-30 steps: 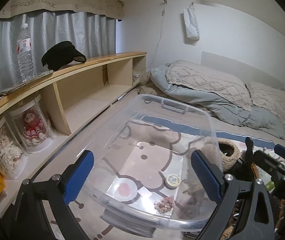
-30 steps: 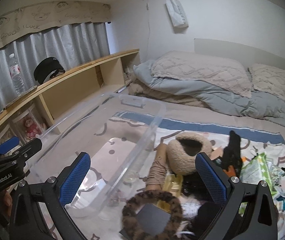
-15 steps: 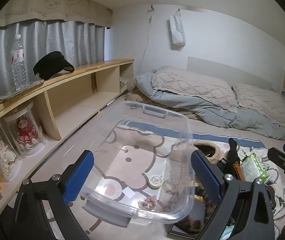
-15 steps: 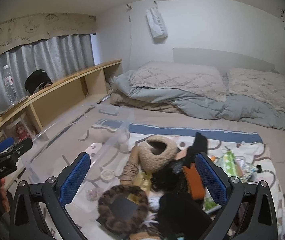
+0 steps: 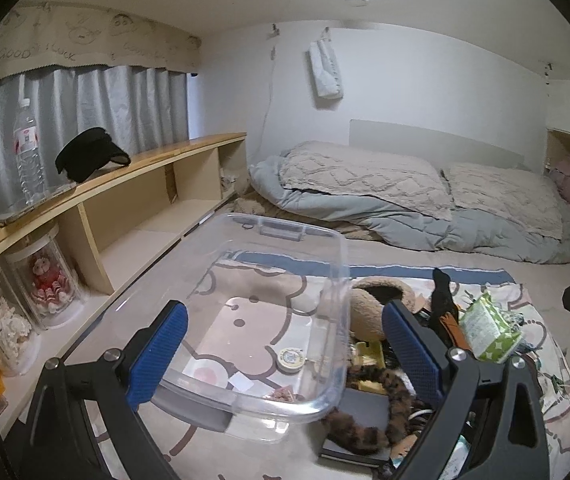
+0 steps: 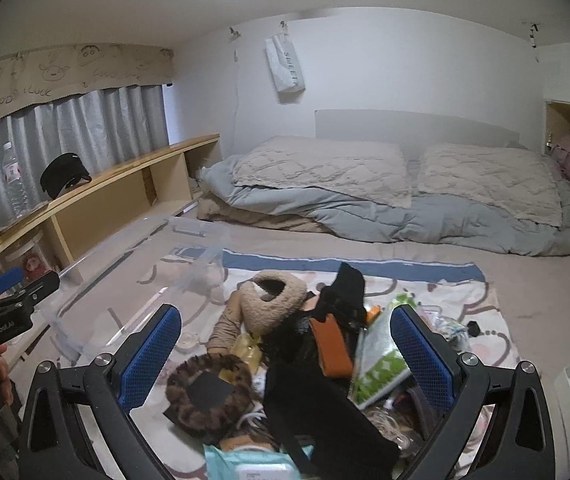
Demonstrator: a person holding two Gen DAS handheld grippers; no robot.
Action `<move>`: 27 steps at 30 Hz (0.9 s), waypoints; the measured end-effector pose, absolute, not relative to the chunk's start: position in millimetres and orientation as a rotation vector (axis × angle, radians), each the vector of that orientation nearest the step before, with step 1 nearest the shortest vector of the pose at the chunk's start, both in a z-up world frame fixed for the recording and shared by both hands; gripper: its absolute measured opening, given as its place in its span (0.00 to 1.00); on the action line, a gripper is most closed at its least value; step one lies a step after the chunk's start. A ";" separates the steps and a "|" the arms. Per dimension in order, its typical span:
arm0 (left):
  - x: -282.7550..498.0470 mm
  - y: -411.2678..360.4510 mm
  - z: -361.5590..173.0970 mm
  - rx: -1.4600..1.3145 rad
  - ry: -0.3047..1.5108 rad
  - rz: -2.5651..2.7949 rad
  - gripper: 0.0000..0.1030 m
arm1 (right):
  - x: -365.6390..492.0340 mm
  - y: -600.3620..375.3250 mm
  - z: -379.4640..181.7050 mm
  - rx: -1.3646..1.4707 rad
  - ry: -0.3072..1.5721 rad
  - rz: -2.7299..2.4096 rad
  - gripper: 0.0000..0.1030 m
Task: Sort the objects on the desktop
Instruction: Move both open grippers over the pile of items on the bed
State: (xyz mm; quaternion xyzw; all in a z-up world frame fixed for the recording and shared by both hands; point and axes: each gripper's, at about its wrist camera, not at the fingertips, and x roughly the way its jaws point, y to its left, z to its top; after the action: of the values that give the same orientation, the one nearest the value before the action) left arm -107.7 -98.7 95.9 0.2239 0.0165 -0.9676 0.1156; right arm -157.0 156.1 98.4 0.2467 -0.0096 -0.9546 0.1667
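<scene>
With both tools, left (image 5: 281,344) and right (image 6: 285,354), wide open and empty, tangled pile (image 6: 305,360) items risk snagging together beside the clear bin (image 5: 337,280).

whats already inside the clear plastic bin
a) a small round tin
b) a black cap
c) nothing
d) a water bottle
a: a small round tin lies on the floor of the clear bin, while the water bottle and black cap sit on the wooden shelf.
</scene>
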 end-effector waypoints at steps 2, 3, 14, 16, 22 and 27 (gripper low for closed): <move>-105.0 -92.7 97.1 0.662 0.043 -2.849 0.96 | -152.5 162.4 98.0 0.701 -0.022 -2.724 1.00; -102.8 -88.7 98.1 0.666 0.042 -2.863 0.96 | -150.6 165.0 97.8 0.699 -0.021 -2.727 1.00; -91.7 -66.7 99.7 0.680 0.086 -2.952 0.96 | -132.6 198.0 91.8 0.693 -0.019 -2.757 1.00; -92.7 -65.0 97.9 0.677 0.077 -2.959 0.96 | -130.5 201.8 88.5 0.698 -0.015 -2.757 1.00; -96.3 -55.8 86.4 0.687 0.041 -2.988 0.96 | -124.8 212.9 77.2 0.701 -0.002 -2.766 1.00; -93.4 -48.2 77.6 0.683 0.045 -3.015 0.96 | -122.0 218.1 70.0 0.710 0.038 -2.758 1.00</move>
State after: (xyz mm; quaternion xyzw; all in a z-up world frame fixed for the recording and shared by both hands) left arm -93.4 -48.2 77.6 0.2207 0.0146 -0.9749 0.0248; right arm -122.0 218.1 70.0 0.2465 0.0130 -0.9579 0.1464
